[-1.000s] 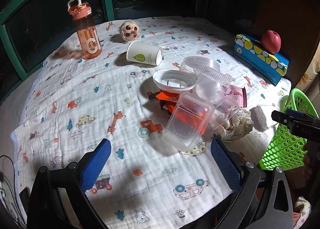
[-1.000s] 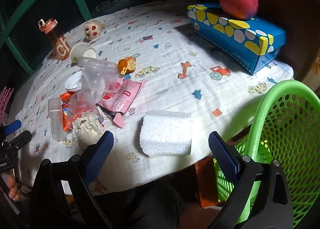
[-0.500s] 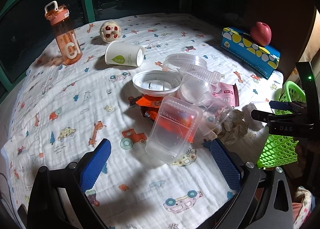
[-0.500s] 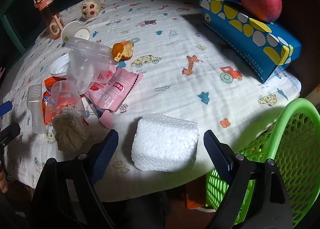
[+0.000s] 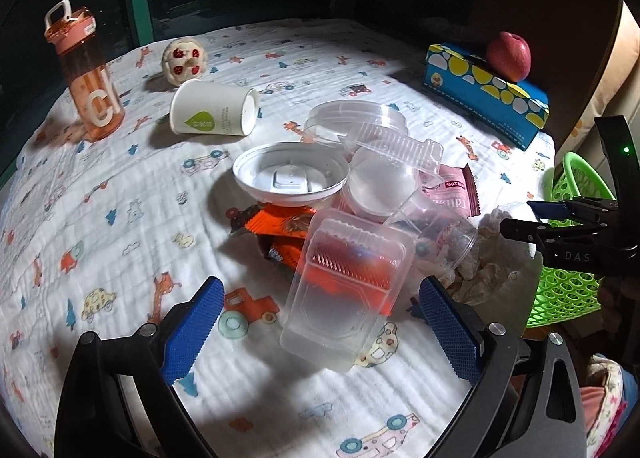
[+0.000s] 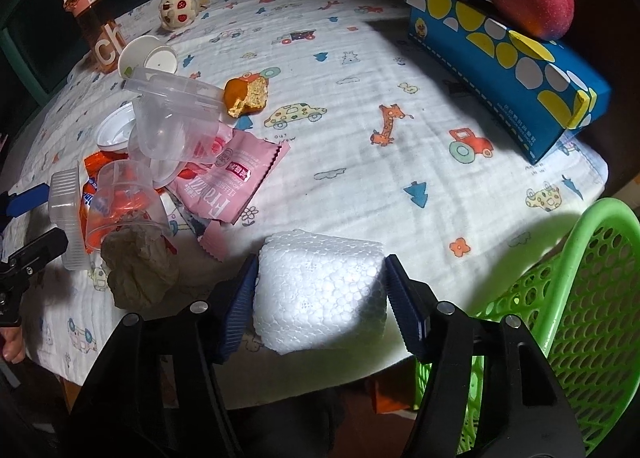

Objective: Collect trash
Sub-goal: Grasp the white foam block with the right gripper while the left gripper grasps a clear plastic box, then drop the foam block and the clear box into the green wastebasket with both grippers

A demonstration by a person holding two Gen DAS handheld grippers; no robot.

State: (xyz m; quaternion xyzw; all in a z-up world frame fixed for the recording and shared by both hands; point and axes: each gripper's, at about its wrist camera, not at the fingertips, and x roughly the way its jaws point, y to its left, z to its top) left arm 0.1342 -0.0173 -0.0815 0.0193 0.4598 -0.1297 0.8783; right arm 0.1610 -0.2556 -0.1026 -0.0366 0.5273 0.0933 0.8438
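White polystyrene fills the gap of our right hand-held gripper in the right wrist view: the foam block sits at the near edge of the table, and the jaws have just been closing, so both blue pads now press its two sides. Beside it to the right stands the green basket, lower than the table edge. To the left we see a crumpled brown paper ball, a pink wrapper, clear plastic cups piled over an orange wrapper, and a bitten pastry a little apart from the heap. Farther back a red apple rests on a blue tissue box.

In the left wrist view, our left hand-held gripper hangs with its jaws wide and nothing pressed between them; a clear plastic clamshell box lies on the table just ahead, between the two pads but touching neither. Behind it we see a white lid, a tipped paper cup and an upright orange water bottle. At the right edge, the right hand-held gripper appears side-on above the basket.
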